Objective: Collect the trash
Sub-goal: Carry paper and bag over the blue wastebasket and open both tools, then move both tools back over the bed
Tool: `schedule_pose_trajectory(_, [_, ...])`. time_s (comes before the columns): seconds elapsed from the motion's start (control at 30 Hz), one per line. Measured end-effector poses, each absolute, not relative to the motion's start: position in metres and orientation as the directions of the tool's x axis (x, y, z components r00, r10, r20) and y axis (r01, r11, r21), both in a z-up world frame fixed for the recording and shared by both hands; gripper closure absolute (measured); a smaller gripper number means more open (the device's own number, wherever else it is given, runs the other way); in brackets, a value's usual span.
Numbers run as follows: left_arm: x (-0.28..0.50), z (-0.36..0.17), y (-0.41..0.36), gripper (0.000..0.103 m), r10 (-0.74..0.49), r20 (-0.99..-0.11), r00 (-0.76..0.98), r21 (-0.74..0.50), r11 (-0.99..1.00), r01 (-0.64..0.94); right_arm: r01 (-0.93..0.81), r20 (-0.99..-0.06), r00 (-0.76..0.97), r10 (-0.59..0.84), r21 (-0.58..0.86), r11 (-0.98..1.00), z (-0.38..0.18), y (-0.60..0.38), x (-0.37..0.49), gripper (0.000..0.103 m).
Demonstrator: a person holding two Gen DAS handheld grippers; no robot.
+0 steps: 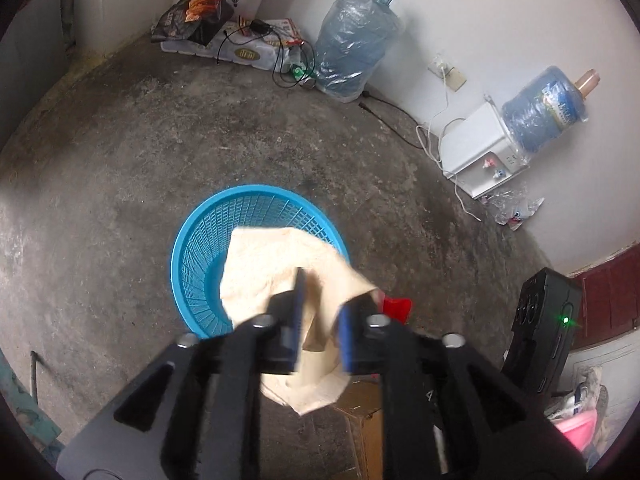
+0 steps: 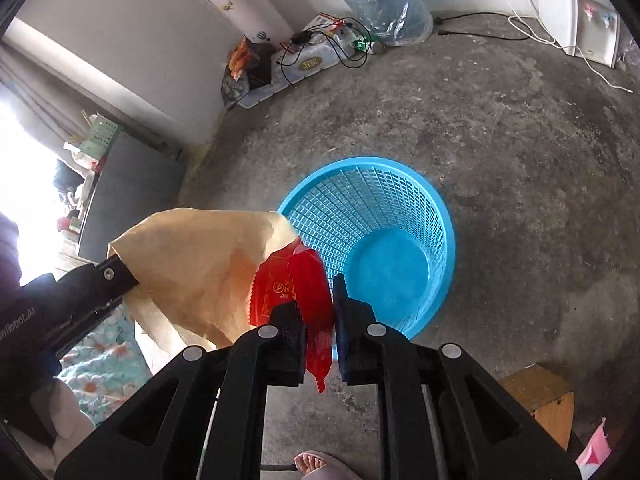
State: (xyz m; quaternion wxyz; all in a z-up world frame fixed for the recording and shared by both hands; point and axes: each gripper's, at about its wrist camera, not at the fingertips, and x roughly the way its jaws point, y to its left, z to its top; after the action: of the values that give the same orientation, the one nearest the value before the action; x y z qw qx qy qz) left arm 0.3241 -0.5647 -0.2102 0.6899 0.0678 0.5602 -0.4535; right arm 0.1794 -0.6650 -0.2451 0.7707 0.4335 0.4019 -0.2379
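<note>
A blue mesh basket [image 1: 200,248] stands on the concrete floor; it also shows in the right wrist view [image 2: 384,216], with nothing inside. My left gripper [image 1: 320,300] is shut on a crumpled beige paper [image 1: 272,264] and holds it above the basket's near rim. The paper [image 2: 200,264] and left gripper body [image 2: 72,292] show at the left of the right wrist view. My right gripper [image 2: 318,304] is shut on a red plastic wrapper [image 2: 292,288], held beside the basket's left rim, touching the paper. A bit of the wrapper [image 1: 396,306] shows in the left view.
Two water jugs [image 1: 356,48] [image 1: 548,108], a white dispenser [image 1: 480,152], cables and snack packs [image 1: 196,16] line the far wall. A cardboard box [image 2: 540,400] sits near my right gripper. A sandalled foot [image 2: 316,464] is at the bottom.
</note>
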Motion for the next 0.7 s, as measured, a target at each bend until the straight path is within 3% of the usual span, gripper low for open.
schedule_pose_trajectory(0.03, [0.325, -0.218, -0.567, 0.047, -0.531, -0.847, -0.018, -0.393, 0.603, 0.694, 0.722, -0.833, 0.552, -0.015, 0.469, 0.508, -0.254, -0.67, 0.185, 0.086])
schedule_pose_trajectory(0.1, [0.323, -0.229, -0.568, 0.044, -0.5, -0.866, 0.005, -0.356, 0.624, 0.695, 0.724, -0.843, 0.538, 0.016, 0.472, 0.503, -0.274, -0.679, 0.196, 0.063])
schedule_pose_trajectory(0.13, [0.324, -0.235, -0.569, 0.044, -0.482, -0.876, -0.002, -0.348, 0.631, 0.694, 0.733, -0.85, 0.525, 0.031, 0.471, 0.491, -0.285, -0.683, 0.198, 0.059])
schedule_pose_trajectory(0.4, [0.34, -0.232, -0.55, 0.04, -0.529, -0.848, -0.018, -0.425, 0.659, 0.621, 0.77, -0.863, 0.503, 0.047, 0.472, 0.429, -0.316, -0.695, 0.189, 0.055])
schedule_pose_trajectory(0.7, [0.322, -0.161, -0.531, 0.04, -0.603, -0.798, 0.017, -0.46, 0.627, 0.629, 0.709, -0.789, 0.614, -0.021, 0.539, 0.455, -0.261, -0.686, 0.15, 0.055])
